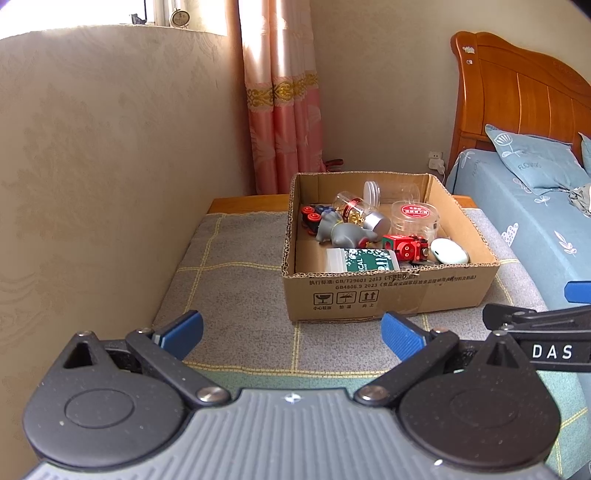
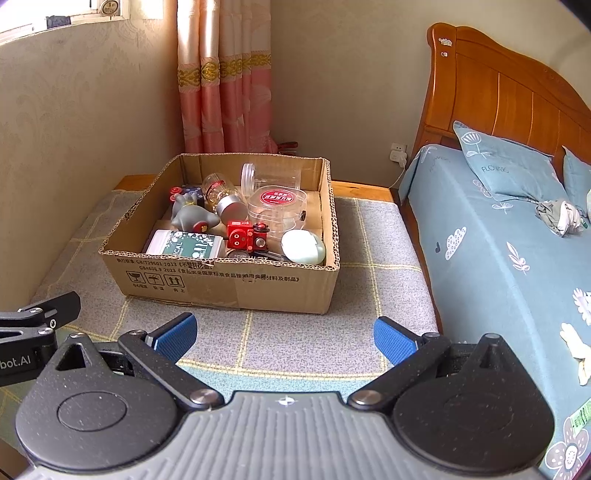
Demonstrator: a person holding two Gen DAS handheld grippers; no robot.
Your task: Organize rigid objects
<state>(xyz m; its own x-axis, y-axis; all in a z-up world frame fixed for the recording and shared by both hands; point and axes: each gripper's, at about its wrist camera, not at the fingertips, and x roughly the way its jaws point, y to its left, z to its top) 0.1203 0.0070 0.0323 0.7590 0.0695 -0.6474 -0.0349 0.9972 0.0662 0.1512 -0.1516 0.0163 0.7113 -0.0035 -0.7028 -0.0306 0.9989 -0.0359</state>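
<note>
Cardboard box (image 2: 229, 280) sat mid-mat (image 2: 314, 332), full of toys, jars. Left gripper (image 1: 291, 334), right gripper (image 2: 284, 332) both released, empty, hovering near front edge.

Daylight is admitted from a window (image 1: 162, 14) at upper left, blown out to white in both views. The room is evenly and softly lit; only faint shadows are cast beneath the cardboard box (image 2: 229, 284). Focus is held sharp throughout. Straight lines are bowed near the edges, and the corners are vignetted dark.
</note>
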